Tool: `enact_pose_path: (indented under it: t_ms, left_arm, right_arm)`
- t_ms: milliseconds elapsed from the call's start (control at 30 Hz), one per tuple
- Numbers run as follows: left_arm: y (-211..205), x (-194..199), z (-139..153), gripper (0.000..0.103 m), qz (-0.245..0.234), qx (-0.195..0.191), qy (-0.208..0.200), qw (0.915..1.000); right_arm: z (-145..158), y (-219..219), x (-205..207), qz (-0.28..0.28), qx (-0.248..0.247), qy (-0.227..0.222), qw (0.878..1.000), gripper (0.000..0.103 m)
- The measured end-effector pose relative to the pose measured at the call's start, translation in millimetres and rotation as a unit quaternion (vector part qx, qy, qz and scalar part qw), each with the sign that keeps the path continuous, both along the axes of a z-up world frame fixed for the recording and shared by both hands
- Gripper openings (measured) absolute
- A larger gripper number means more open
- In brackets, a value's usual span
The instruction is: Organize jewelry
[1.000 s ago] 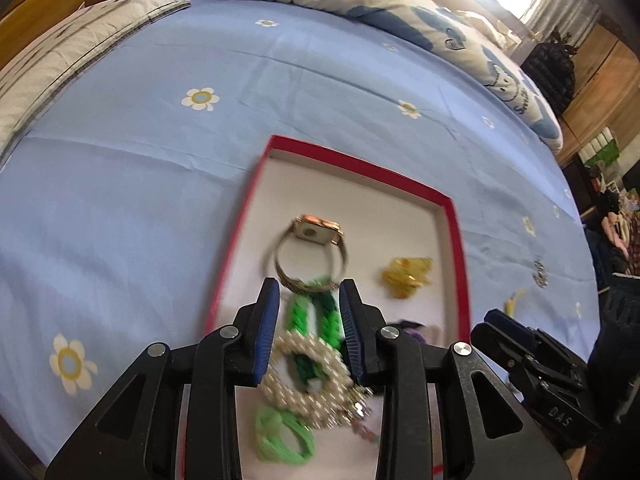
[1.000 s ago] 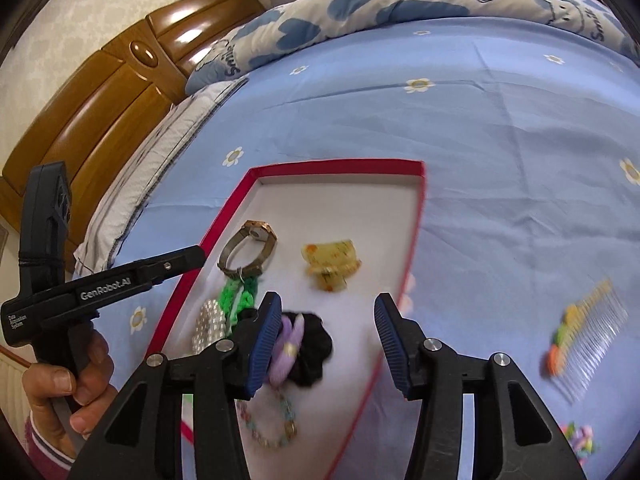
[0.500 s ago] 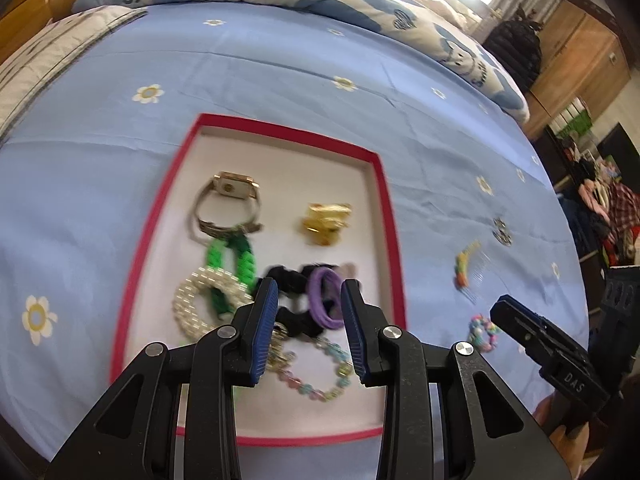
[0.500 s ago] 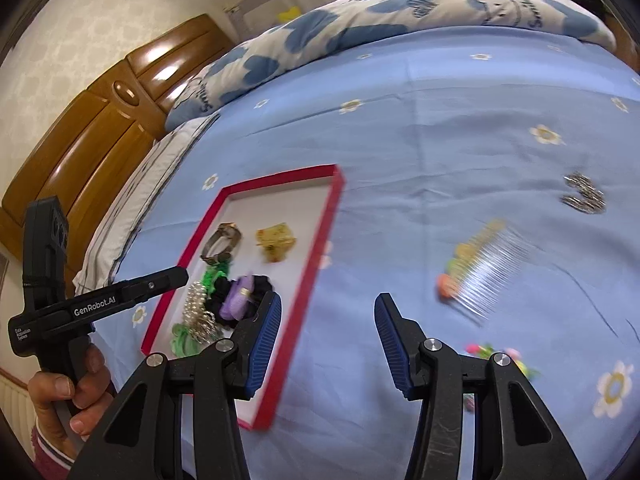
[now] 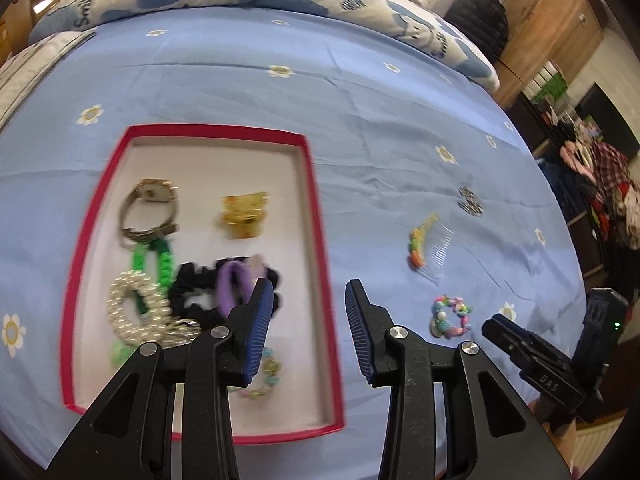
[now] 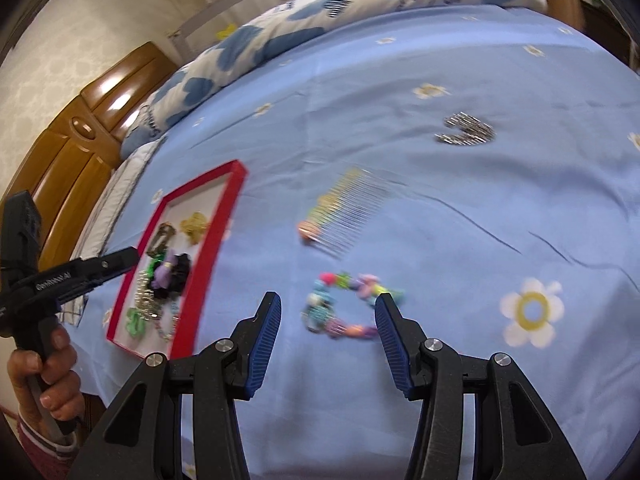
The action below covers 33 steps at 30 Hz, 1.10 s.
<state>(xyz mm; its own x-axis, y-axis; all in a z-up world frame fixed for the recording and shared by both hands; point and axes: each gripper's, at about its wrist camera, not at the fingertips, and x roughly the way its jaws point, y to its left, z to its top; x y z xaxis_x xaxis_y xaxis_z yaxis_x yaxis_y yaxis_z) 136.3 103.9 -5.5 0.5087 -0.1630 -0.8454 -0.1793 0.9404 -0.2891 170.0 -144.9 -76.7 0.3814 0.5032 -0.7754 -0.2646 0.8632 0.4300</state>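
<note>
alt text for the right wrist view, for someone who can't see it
An open right gripper hovers over a colourful beaded bracelet on a blue floral bedsheet. A hair comb lies beyond it, a red-rimmed jewelry tray to the left.

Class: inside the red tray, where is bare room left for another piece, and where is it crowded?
Bare room: the red tray has free floor along its far wall, beyond the watch and gold clip, and along the right wall. Crowded: the near-left, around the pearl bracelet and black scrunchie.
</note>
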Motion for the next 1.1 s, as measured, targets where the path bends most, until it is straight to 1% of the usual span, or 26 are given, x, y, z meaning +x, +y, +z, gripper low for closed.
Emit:
enact_pose_path:
  t_ms: [267, 367, 433, 467, 500, 567, 633, 667, 700, 833, 867, 900, 1000, 1067, 1100]
  left_arm:
    - [-44, 28, -10, 0.036, -0.056, 0.009, 0.013, 0.9983]
    - [-56, 42, -15, 0.036, -0.073, 0.011, 0.020, 0.9971]
    - [-66, 52, -19, 0.036, -0.085, 0.012, 0.024, 0.9960]
    - [-70, 56, -21, 0.037, -0.089, 0.012, 0.027, 0.9956]
    - [-73, 60, -23, 0.039, -0.093, 0.012, 0.028, 0.9952]
    - [-82, 70, -27, 0.043, -0.104, 0.013, 0.032, 0.9940]
    - [-89, 79, -32, 0.044, -0.113, 0.014, 0.037, 0.9928]
    - [-93, 84, -35, 0.044, -0.118, 0.014, 0.039, 0.9921]
    - [-97, 88, -38, 0.044, -0.124, 0.016, 0.042, 0.9913]
    - [-114, 105, -53, 0.044, -0.141, 0.024, 0.058, 0.9880]
    - [-118, 108, -57, 0.044, -0.145, 0.026, 0.062, 0.9872]
    - [-121, 111, -61, 0.044, -0.147, 0.027, 0.065, 0.9866]
    - [-127, 114, -72, 0.044, -0.153, 0.027, 0.074, 0.9850]
    - [-131, 114, -73, 0.044, -0.157, 0.034, 0.069, 0.9846]
    - [-132, 113, -73, 0.040, -0.159, 0.037, 0.066, 0.9844]
  right_arm:
    - [-18, -15, 2, -0.014, -0.010, 0.007, 1.000, 0.051]
    - [-24, -12, 7, -0.012, -0.027, 0.006, 1.000, 0.050]
    - [-28, -9, 8, -0.008, -0.029, 0.010, 0.999, 0.049]
    - [-30, -6, 8, -0.005, -0.035, 0.010, 0.999, 0.049]
    - [-32, -4, 8, -0.003, -0.043, 0.006, 0.999, 0.046]
    - [-34, 1, 7, 0.005, -0.060, -0.001, 0.998, 0.037]
    - [-35, 2, 8, 0.013, -0.068, -0.004, 0.998, 0.013]
    - [-35, 1, 8, 0.016, -0.071, -0.007, 0.997, 0.012]
    - [-34, 0, 9, 0.015, -0.070, -0.009, 0.997, 0.008]
    - [-28, -19, 14, -0.006, -0.065, -0.017, 0.998, 0.008]
    - [-26, -27, 15, -0.015, -0.061, -0.019, 0.998, 0.005]
    - [-24, -33, 18, -0.025, -0.059, -0.020, 0.998, 0.000]
    - [-16, -55, 22, -0.052, -0.049, -0.027, 0.997, 0.000]
    - [-12, -63, 24, -0.063, -0.046, -0.031, 0.997, 0.000]
    - [-12, -65, 27, -0.058, -0.039, -0.027, 0.997, 0.000]
